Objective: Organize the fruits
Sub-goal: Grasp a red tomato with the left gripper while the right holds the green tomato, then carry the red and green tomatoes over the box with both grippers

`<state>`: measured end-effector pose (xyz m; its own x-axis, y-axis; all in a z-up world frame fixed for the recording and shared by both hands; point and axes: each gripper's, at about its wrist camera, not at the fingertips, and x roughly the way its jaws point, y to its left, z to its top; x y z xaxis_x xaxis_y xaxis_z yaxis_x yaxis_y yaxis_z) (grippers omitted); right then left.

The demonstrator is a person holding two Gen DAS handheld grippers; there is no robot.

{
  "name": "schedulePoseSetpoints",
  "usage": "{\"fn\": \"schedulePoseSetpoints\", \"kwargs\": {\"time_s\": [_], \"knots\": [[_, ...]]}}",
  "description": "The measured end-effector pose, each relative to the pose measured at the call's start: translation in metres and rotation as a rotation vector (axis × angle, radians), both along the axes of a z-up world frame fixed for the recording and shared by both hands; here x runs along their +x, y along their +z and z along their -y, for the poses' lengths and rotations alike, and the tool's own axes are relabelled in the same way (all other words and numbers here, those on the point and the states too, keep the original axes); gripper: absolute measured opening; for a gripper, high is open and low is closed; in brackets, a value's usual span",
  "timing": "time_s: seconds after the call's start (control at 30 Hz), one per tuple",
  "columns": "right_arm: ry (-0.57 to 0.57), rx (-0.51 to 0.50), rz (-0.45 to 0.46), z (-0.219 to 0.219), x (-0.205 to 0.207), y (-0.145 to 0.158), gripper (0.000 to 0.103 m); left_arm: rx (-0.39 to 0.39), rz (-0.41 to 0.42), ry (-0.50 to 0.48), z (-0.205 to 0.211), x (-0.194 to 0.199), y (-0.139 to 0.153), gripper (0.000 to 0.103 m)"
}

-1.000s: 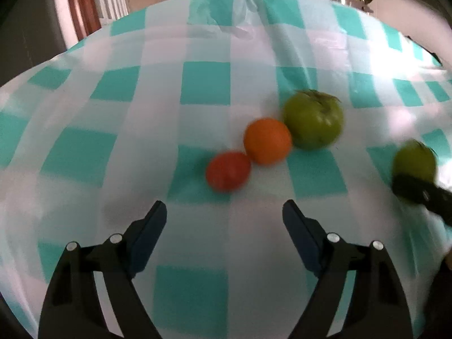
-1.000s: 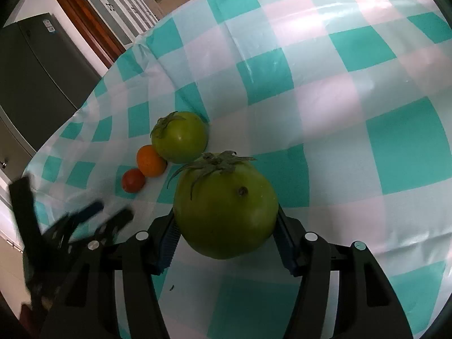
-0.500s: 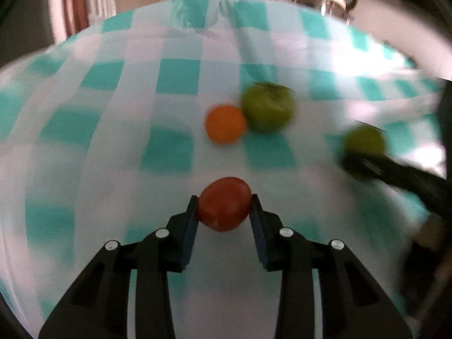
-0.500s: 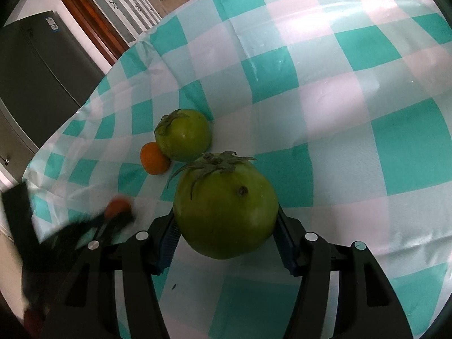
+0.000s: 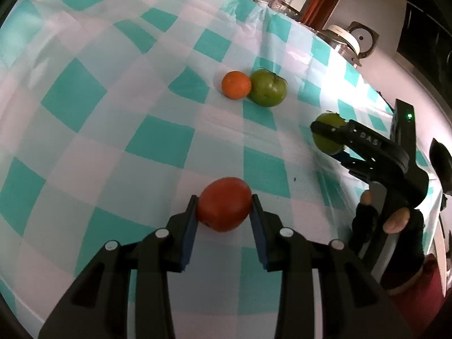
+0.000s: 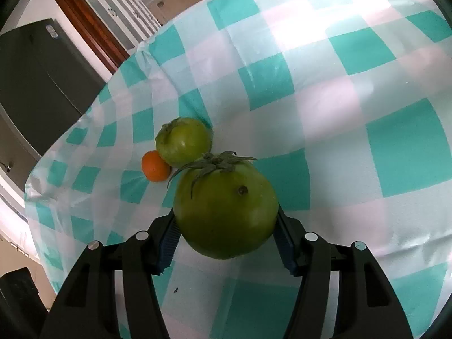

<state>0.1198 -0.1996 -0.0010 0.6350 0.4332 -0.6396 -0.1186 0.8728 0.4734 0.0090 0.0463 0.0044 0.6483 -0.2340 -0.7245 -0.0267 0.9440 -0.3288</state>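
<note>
My left gripper (image 5: 224,216) is shut on a red tomato (image 5: 223,204) and holds it above the checked tablecloth (image 5: 158,141). My right gripper (image 6: 226,230) is shut on a large green tomato (image 6: 226,212) with a stem; it also shows in the left wrist view (image 5: 327,137) at the right, held by the right gripper (image 5: 330,134). A small orange (image 5: 236,84) and a second green tomato (image 5: 267,87) lie touching each other on the cloth farther back. They also show in the right wrist view, the orange (image 6: 155,166) left of the green tomato (image 6: 183,141).
The table is covered by a teal and white checked cloth (image 6: 367,99). A dark fridge (image 6: 36,84) and wooden door frame (image 6: 84,17) stand beyond the table's far edge. A glass kettle (image 5: 343,41) sits behind the table in the left wrist view.
My left gripper closed on the red tomato and carried it back away from the orange and green tomato. My right gripper kept holding the large green tomato, nearly still.
</note>
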Motion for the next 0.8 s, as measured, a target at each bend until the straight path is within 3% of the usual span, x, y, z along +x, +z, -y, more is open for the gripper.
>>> {"fn": "schedulePoseSetpoints", "kwargs": {"time_s": [0.1, 0.17, 0.33, 0.5, 0.6, 0.8], "knots": [[-0.036, -0.06, -0.024, -0.005, -0.006, 0.001, 0.059, -0.01, 0.017, 0.021, -0.004, -0.003, 0.003, 0.036], [-0.062, -0.084, -0.035, -0.007, -0.03, 0.004, 0.059, 0.026, 0.04, 0.05, -0.009, -0.02, 0.008, 0.036], [-0.005, -0.072, 0.022, -0.026, -0.133, 0.013, 0.059, 0.09, 0.104, 0.047, -0.021, -0.097, 0.021, 0.036], [0.056, -0.089, 0.065, -0.047, -0.223, 0.015, 0.059, 0.139, 0.103, 0.029, -0.027, -0.152, 0.016, 0.036], [0.099, -0.117, 0.109, -0.065, -0.253, 0.022, 0.059, 0.138, 0.107, 0.024, -0.031, -0.177, 0.014, 0.036], [0.178, -0.18, 0.13, -0.099, -0.274, 0.026, 0.059, 0.176, 0.144, 0.016, -0.036, -0.2, 0.018, 0.036]]}}
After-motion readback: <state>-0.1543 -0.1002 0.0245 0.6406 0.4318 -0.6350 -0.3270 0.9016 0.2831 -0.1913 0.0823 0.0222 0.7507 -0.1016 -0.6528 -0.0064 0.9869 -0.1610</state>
